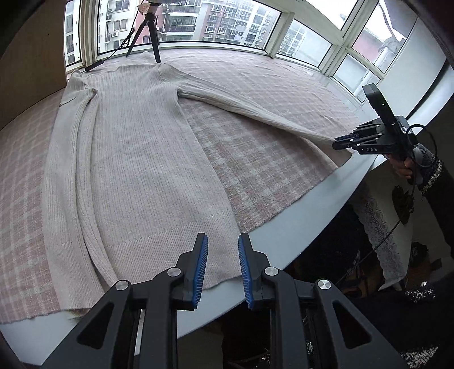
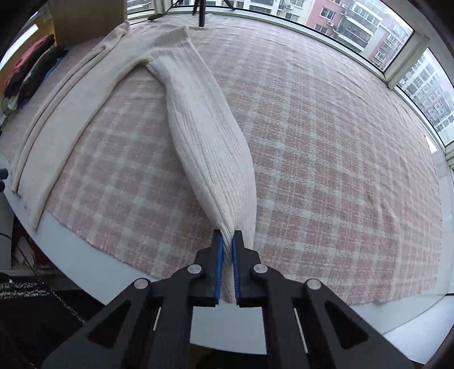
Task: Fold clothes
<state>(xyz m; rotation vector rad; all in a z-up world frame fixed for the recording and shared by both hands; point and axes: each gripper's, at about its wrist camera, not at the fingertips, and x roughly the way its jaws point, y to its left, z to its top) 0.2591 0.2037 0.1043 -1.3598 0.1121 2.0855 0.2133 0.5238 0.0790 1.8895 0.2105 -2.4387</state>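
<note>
Cream ribbed knit covers most of the table: the sweater [image 1: 136, 159] lies flat on the pink-and-white checked cloth [image 1: 255, 176], its hem toward the near edge and its neck toward the far edge, close to the black tripod [image 1: 147, 34] standing by the windows [image 1: 198, 20]. One sleeve is folded down along the body on the left side, parallel to it. The other sleeve [image 2: 207, 136] stretches out diagonally from the shoulder toward the table's near right edge.

Your right gripper [image 2: 226, 255] has its blue-padded fingers [image 2: 218, 266] drawn narrow on the cuff end of that stretched sleeve; the knit is bunched between the pads and fans wider beyond them. From the left camera, you can see the same gripper [image 1: 344, 143] at the right edge of the table, its tip meeting the sleeve's end just above the cloth's border, with your hand [image 1: 405, 167] on the handle.

Your left gripper [image 1: 223, 255] hovers over the sweater's hem at the near edge of the table, its jaws spread wide with nothing between them. The hem's right corner lies just beneath the fingertips, and the grey rim of the table [image 1: 298, 215] shows bare beside it.
</note>
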